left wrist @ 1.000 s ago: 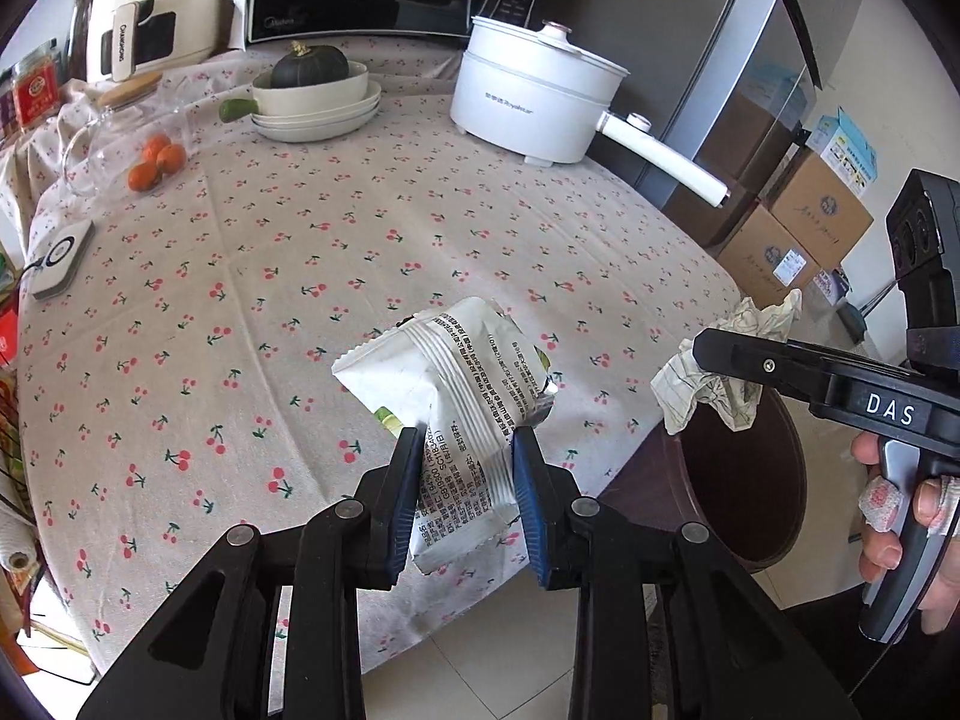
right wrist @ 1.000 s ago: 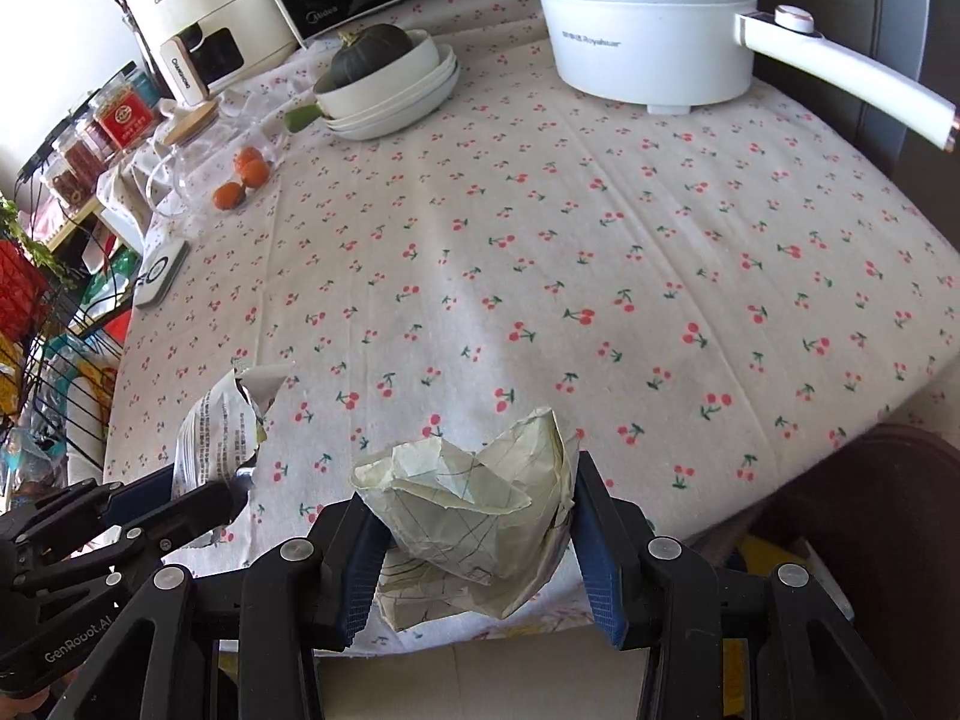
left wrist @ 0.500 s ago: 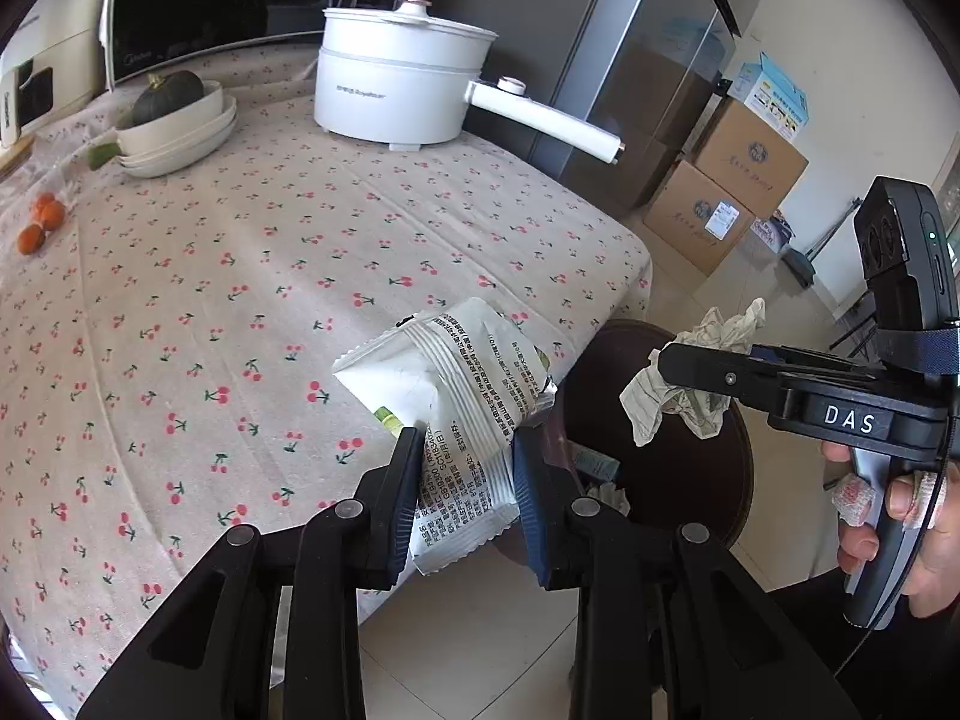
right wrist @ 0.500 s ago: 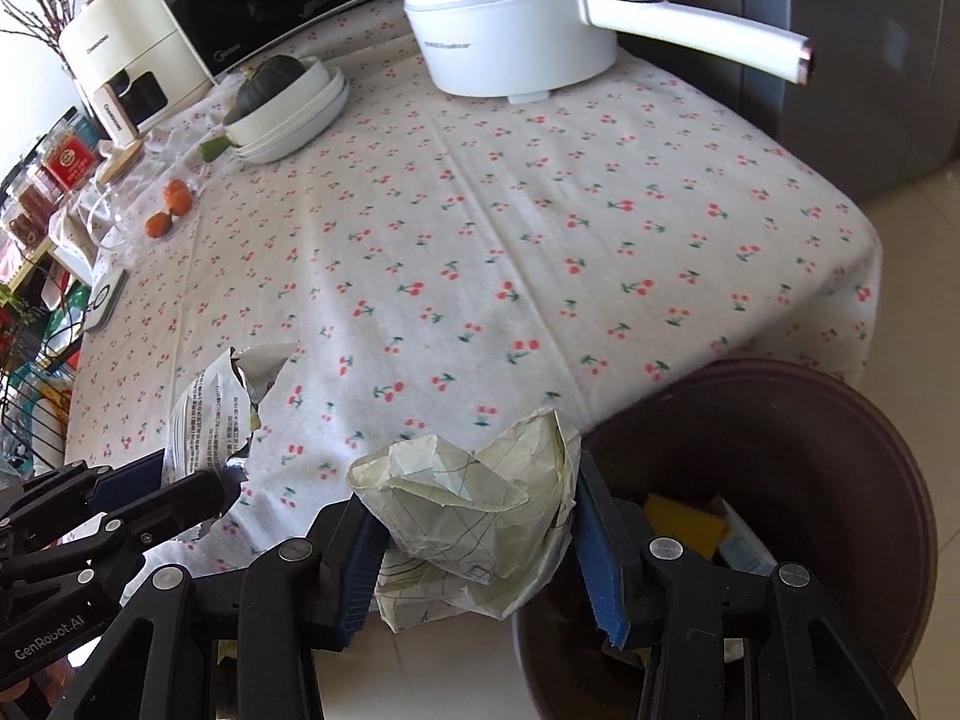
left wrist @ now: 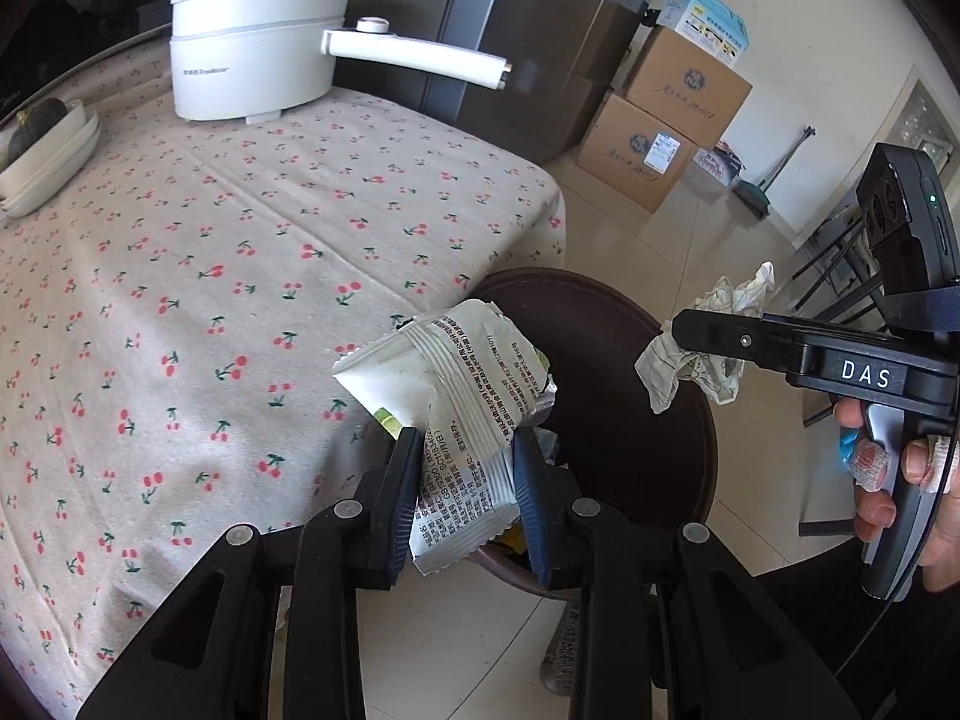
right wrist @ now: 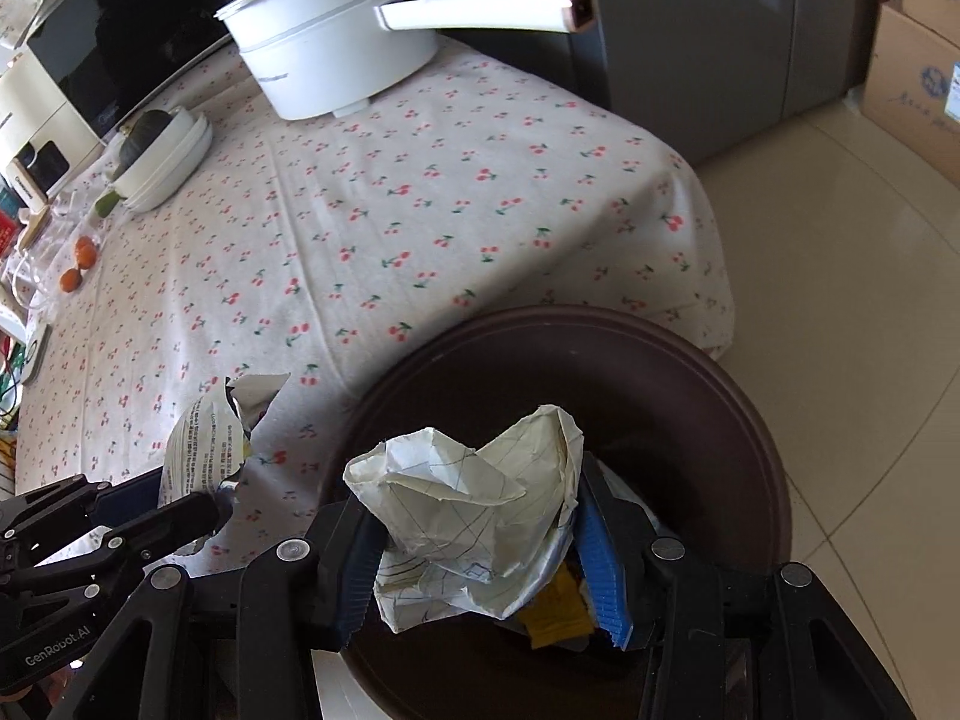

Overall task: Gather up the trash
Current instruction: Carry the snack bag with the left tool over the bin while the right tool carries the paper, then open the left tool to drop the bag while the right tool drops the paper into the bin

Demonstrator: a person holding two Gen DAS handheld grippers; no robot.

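My left gripper [left wrist: 465, 474] is shut on a white printed snack wrapper [left wrist: 462, 384], held over the near rim of the dark brown trash bin [left wrist: 636, 324] beside the table's corner. My right gripper [right wrist: 480, 546] is shut on a crumpled ball of lined paper [right wrist: 474, 492] and hangs above the mouth of the bin [right wrist: 750, 420]. Yellow and other scraps [right wrist: 552, 606] lie inside the bin. In the left wrist view the right gripper [left wrist: 684, 330] shows at the right with the paper [left wrist: 714, 336]; a hand [left wrist: 894, 480] grips its handle. In the right wrist view the left gripper [right wrist: 210, 510] shows with the wrapper [right wrist: 210, 444].
The table wears a cherry-print cloth [left wrist: 240, 252]. On it stand a white electric pot with a long handle [left wrist: 258, 54] and stacked white bowls holding a dark squash [right wrist: 162, 150]. Cardboard boxes [left wrist: 666, 126] and a grey fridge [right wrist: 690, 30] stand on the tiled floor beyond.
Both grippers have swung right, off the table and over the brown bin, each still holding its piece of trash. The bin has come fully into view below them.
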